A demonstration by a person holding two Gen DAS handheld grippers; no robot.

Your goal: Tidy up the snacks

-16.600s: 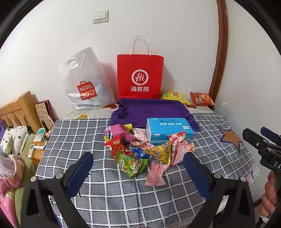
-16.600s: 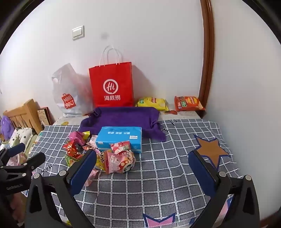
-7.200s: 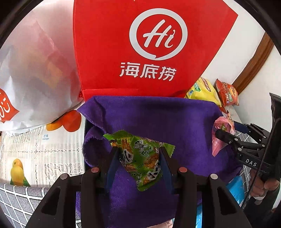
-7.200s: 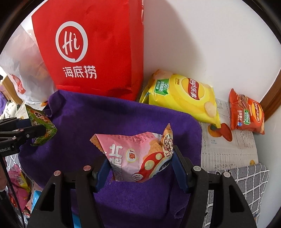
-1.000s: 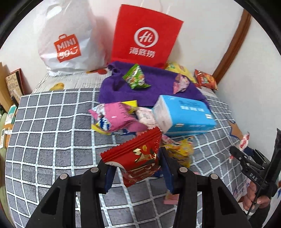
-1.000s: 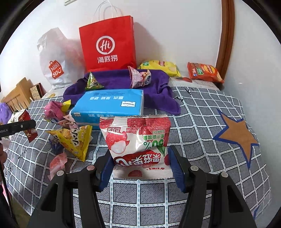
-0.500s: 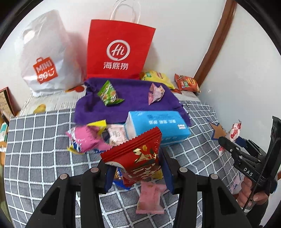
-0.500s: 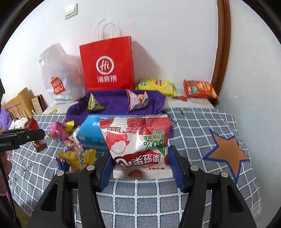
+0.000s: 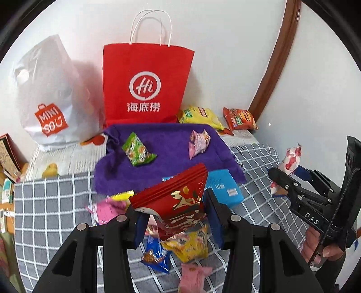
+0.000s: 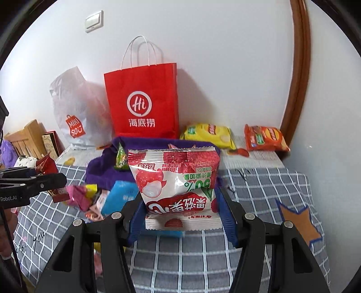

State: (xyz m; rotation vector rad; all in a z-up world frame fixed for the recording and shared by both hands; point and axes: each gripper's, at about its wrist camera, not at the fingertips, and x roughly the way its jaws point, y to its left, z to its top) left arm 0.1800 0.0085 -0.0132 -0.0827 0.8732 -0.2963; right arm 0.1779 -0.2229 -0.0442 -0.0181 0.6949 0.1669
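Left gripper (image 9: 174, 217): clamped on a red snack packet (image 9: 178, 206), held above the checked tablecloth (image 9: 52, 202).
Right gripper (image 10: 180, 216): clamped on a white-and-red lychee jelly packet (image 10: 174, 180), print upside down.
Beyond both tongs: purple towel (image 9: 167, 155) bearing a green snack packet (image 9: 138, 152) and a pink packet (image 9: 198, 143); behind it a red paper bag (image 9: 144, 85).
Left view only: yellow packet (image 9: 189, 246) and blue packet (image 9: 155, 257) just under the tongs.
Right view only: wall switch (image 10: 94, 21); most of the blue tissue box (image 10: 118, 198) is hidden behind the held packet.
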